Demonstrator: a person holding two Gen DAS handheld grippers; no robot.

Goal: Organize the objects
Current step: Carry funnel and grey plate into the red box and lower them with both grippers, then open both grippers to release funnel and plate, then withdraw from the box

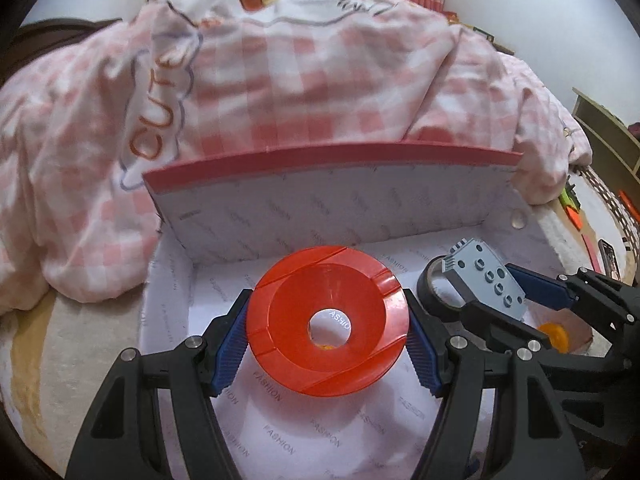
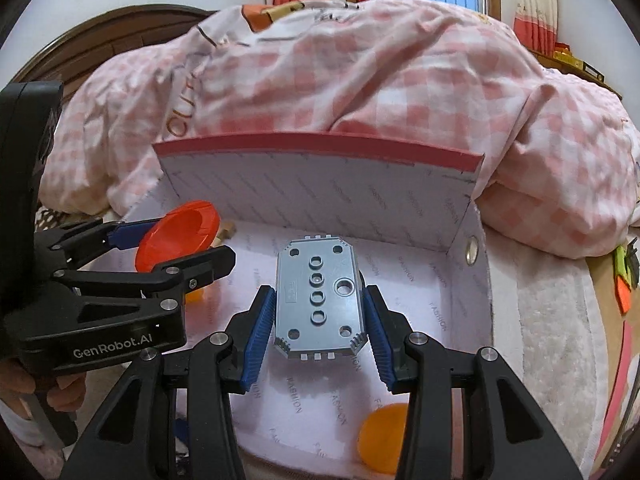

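Left gripper [image 1: 328, 340] clamping an orange-red funnel-shaped ring [image 1: 328, 322] across its rim, blue-padded fingers [image 1: 230, 350] spread wide and pressing on both sides; ring hanging above the floor of an open box [image 1: 320, 204] lined with white paper printed "FASHION". Right gripper [image 2: 318, 334] gripping a grey perforated plastic block [image 2: 318, 302] by its long edges, fingers [image 2: 258, 340] standing about half open and pressing on both sides; block hanging over the middle of the same box [image 2: 316, 192], flat face with round holes turned up toward the camera. Seen from the left wrist, grey block [image 1: 486, 276] showing at right between the other gripper's [image 1: 514, 304] fingers, a black tape roll [image 1: 434, 292] lying on the box floor just behind it, a small orange wheel [image 1: 554, 334] lying beyond. Seen from the right wrist, orange-red ring [image 2: 180, 236] showing at left in the left gripper [image 2: 168, 246], a hand [image 2: 28, 384] wrapping that gripper's handle; an orange disc [image 2: 382, 438] lying on the box floor near the front right corner. Box resting on a bed, red-edged lid standing upright at the back, pink-and-white checked quilt [image 1: 304, 68] bunching up behind it.
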